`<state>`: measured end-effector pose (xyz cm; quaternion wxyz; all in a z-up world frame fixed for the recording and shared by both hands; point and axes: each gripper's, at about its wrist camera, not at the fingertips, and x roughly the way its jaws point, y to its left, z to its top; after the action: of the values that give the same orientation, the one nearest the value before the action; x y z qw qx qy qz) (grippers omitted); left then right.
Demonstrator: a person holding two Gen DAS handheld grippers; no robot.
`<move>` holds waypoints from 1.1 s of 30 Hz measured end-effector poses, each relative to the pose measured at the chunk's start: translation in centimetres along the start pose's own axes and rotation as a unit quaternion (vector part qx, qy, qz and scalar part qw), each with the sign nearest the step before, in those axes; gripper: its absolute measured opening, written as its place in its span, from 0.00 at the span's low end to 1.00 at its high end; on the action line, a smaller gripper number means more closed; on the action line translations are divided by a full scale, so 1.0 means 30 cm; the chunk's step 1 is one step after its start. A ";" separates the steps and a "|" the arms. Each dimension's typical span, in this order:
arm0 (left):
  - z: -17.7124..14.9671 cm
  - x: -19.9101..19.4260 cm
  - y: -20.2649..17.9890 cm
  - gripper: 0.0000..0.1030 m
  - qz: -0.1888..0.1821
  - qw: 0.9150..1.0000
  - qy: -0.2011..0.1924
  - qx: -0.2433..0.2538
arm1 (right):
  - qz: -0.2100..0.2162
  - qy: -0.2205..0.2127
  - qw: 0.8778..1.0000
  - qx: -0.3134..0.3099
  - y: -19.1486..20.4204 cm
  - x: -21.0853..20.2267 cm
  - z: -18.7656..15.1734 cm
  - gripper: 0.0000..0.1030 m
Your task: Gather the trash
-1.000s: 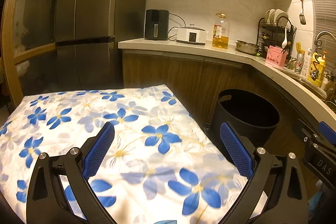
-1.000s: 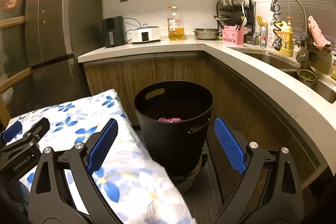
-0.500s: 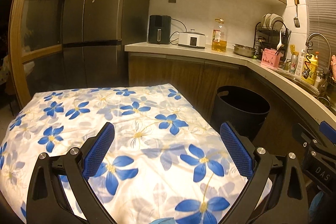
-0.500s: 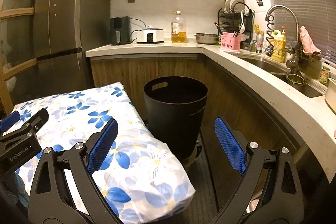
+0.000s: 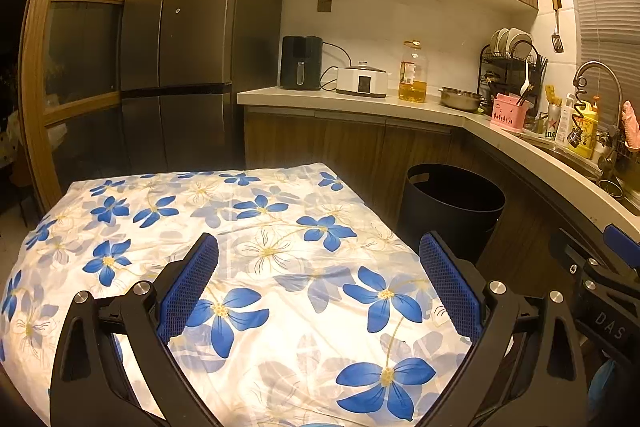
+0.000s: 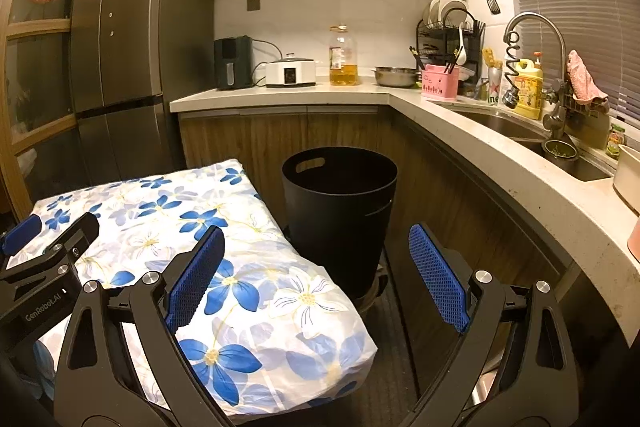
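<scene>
I am holding my left tool [image 5: 318, 281] spread wide over the flowered cloth [image 5: 248, 227] that is covering the desk, its blue pads gripping nothing. My right tool [image 6: 316, 273] is also hanging spread and empty, just off the desk's right edge, pointing toward the black bin [image 6: 340, 203]. The bin is standing on the floor beside the desk's far right corner, against the wooden cabinets [image 6: 280, 139]. I cannot tell what is lying inside it; its inside is looking dark from here. The cloth is showing no trash.
</scene>
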<state>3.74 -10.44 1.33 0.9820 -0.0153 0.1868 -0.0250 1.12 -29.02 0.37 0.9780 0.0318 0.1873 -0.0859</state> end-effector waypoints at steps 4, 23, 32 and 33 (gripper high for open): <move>-0.002 0.002 0.000 0.94 -0.001 1.000 0.001 0.000 | 0.000 0.003 1.000 0.001 0.002 0.002 -0.001 0.89; -0.007 0.006 -0.010 0.94 -0.010 1.000 0.007 0.002 | -0.005 -0.005 1.000 0.010 -0.004 0.000 0.009 0.89; -0.010 0.005 -0.015 0.94 -0.009 1.000 0.006 0.004 | -0.005 -0.010 1.000 0.009 -0.004 -0.003 0.012 0.89; -0.009 0.005 -0.014 0.94 -0.009 1.000 0.007 0.003 | -0.004 -0.010 1.000 0.008 -0.004 -0.003 0.013 0.89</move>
<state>3.76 -10.89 1.03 0.9805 -0.0140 0.1931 -0.0348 1.16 -29.15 0.76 0.9792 0.0383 0.1771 -0.0917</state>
